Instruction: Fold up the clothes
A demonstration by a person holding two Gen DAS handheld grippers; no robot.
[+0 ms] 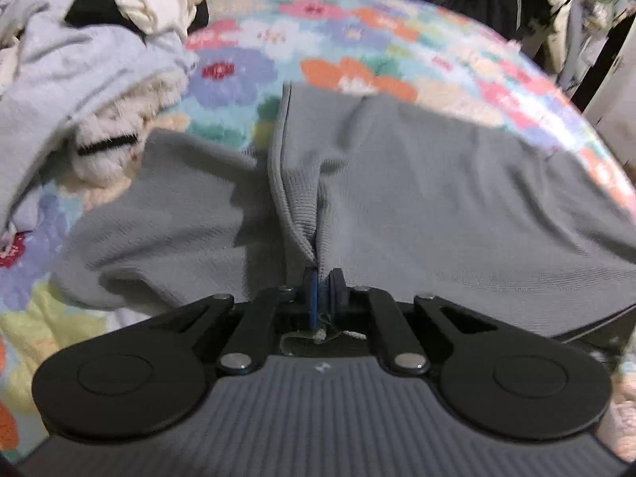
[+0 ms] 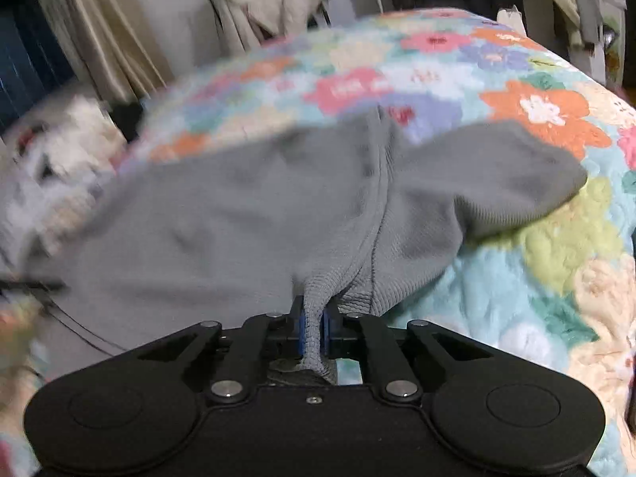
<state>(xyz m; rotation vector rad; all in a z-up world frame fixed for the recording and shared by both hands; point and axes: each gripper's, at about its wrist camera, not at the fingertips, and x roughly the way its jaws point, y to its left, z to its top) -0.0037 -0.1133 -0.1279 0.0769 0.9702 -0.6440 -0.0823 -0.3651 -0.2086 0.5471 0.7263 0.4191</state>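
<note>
A gray top [image 1: 437, 206] lies spread on a bed with a flowery blanket [image 1: 318, 39]. In the left camera it fills the middle and right of the frame, and one short sleeve [image 1: 167, 214] sticks out to the left. In the right camera the other sleeve [image 2: 489, 183] sticks out to the right.

The left gripper [image 1: 324, 288] is at the bottom middle of its frame. Its jaws are squeezed almost together, with a thin fold of the gray cloth pinched between them. The right gripper [image 2: 314, 326] is also closed tight on a bunched bit of the same top, and a little tail of cloth pokes out behind the blue pads [image 2: 301, 330].

The cloth looks soft, thin and light. It has fine ribs, so it likely will not slip much. It sags and wrinkles wherever nothing holds it up, so it is best held by its edges, near the seams, with both grippers well apart to keep it flat.

A pile of other clothes [image 1: 79, 71] sits in the upper left of the left camera.
</note>
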